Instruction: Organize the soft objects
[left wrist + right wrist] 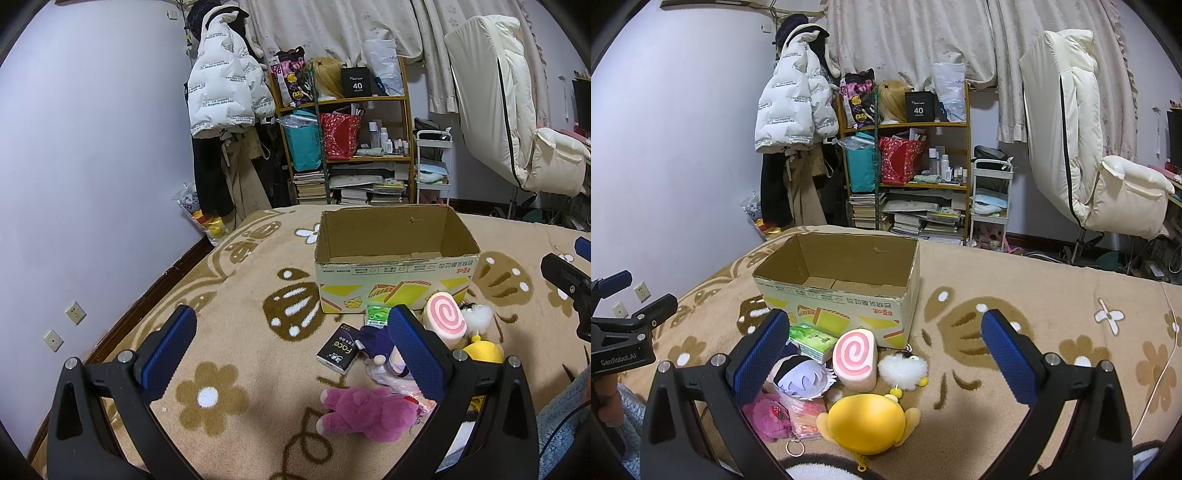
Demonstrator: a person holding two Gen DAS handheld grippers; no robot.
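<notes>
Since the cardboard box (842, 288) is sitting empty at frame centre on the bed, nothing's getting sorted yet; both tongs, left (291, 350) and right (886, 356), are hanging wide open, holding nothing; plush toys (864, 424) are bunching just below it, probably for easy dropping.

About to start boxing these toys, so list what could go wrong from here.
1. The pile is tight: the swirl cushion touches the white fluffy toy and yellow plush, so one grab may drag a neighbour.
2. The pink bear's keyring could snag.
3. The tissue packs might get boxed by mistake in the cardboard box.
</notes>
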